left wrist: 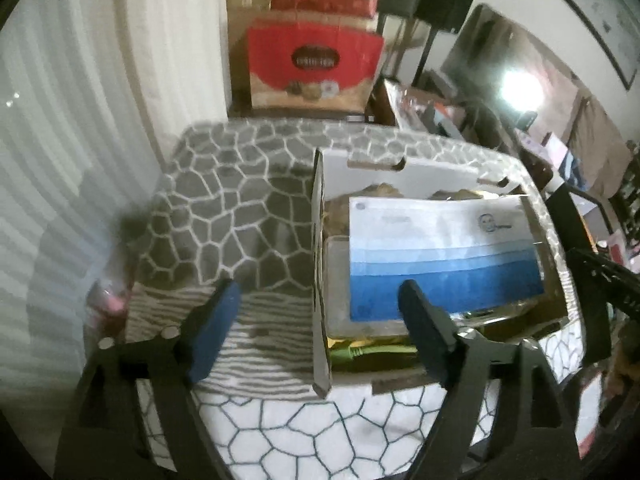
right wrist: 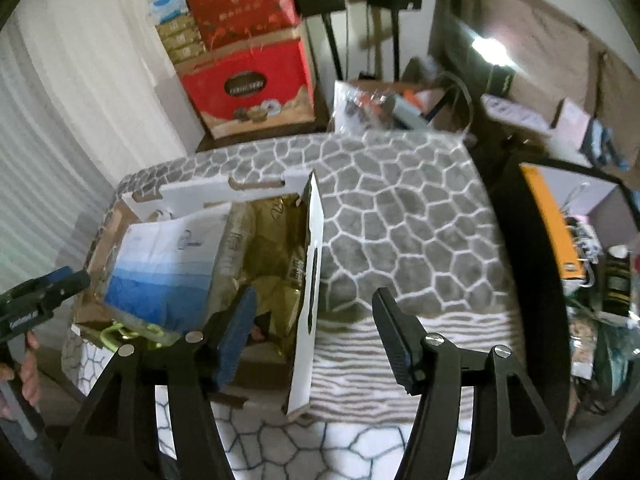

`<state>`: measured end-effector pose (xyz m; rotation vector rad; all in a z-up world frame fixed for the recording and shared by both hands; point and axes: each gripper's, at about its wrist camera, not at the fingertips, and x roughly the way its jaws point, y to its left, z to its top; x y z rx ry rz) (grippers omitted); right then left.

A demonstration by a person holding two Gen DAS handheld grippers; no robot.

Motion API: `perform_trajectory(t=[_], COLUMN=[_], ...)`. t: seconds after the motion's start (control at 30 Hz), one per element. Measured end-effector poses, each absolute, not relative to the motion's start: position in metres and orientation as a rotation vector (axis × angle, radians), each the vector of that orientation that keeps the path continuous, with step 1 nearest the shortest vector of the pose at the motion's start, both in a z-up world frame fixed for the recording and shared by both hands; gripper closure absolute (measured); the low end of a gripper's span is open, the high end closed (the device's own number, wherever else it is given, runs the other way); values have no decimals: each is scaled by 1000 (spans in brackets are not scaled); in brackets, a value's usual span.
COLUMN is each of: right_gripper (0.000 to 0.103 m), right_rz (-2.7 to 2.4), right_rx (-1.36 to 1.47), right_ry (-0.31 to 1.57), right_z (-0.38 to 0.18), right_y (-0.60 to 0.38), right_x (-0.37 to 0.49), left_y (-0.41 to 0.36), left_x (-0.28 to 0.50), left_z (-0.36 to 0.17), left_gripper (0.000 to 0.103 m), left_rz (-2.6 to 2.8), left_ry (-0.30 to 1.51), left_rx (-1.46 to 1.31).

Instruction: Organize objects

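An open white cardboard box [left wrist: 320, 280] stands on the patterned mat [left wrist: 240, 220]. A blue-and-white booklet [left wrist: 444, 256] lies on top of its contents, over a clear plastic container [left wrist: 336, 280], with a green item [left wrist: 360, 350] at the near end. My left gripper [left wrist: 320, 320] is open and empty, its fingers either side of the box's left wall. In the right wrist view the box [right wrist: 310, 280] holds the booklet [right wrist: 168, 264] and gold foil packaging [right wrist: 276, 248]. My right gripper [right wrist: 316, 328] is open and empty, straddling the box's right wall.
Red gift boxes [left wrist: 316, 60] are stacked beyond the mat against the wall, also in the right wrist view [right wrist: 248, 80]. A dark screen [left wrist: 500, 72] and clutter stand at the right. An orange-edged bin [right wrist: 560, 224] with items sits right of the mat.
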<state>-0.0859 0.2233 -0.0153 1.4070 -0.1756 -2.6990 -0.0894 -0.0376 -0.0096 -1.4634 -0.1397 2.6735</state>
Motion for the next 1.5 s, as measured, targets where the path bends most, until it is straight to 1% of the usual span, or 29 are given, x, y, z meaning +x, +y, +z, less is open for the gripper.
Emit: perform_trajectory(t=[0.03, 0.17, 0.23, 0.33, 0.4, 0.53, 0.63, 0.67, 0.7, 0.73, 1.17, 1.5], right_gripper=[38, 27, 24, 23, 20, 15, 10, 8, 3, 2, 1, 1], right_rz=[-2716, -2778, -2790, -2796, -2813, -2834, -2846, -2852, -2857, -2866, -2918, -2933], right_rx=[1383, 1304, 1277, 1255, 1235, 1214, 1207, 1202, 1198, 1194, 1156, 1139], right_ry=[-172, -96, -87, -89, -83, -91, -94, -91, -88, -84, -47, -24], right_z=[-11, 2, 7, 8, 8, 5, 0, -1, -2, -3, -11, -8], right_y=[221, 202, 198, 189, 184, 177, 174, 173, 172, 171, 166, 160], right_x=[-80, -58, -49, -38, -30, -17, -8, -5, -2, 1, 28, 34], left_y=[-36, -33, -31, -31, -30, -27, -27, -26, -26, -25, -19, -13], left_x=[-83, -62, -55, -46, -39, -27, -19, -16, -13, -11, 9, 10], left_z=[-7, 1, 1, 1, 2, 2, 1, 0, -1, -2, -4, -5], left_gripper=[16, 9, 3, 2, 0, 0, 0, 0, 0, 0, 0, 0], left_rz=[2688, 2726, 2739, 2744, 2765, 2782, 2790, 2790, 2792, 2794, 2810, 2795], left_ry=[-131, -155, -154, -171, -154, -129, -127, -128, -124, -116, -128, -100], left_rx=[-1446, -1386, -1391, -1380, -1379, -1360, -1342, -1337, -1336, -1338, -1312, -1322])
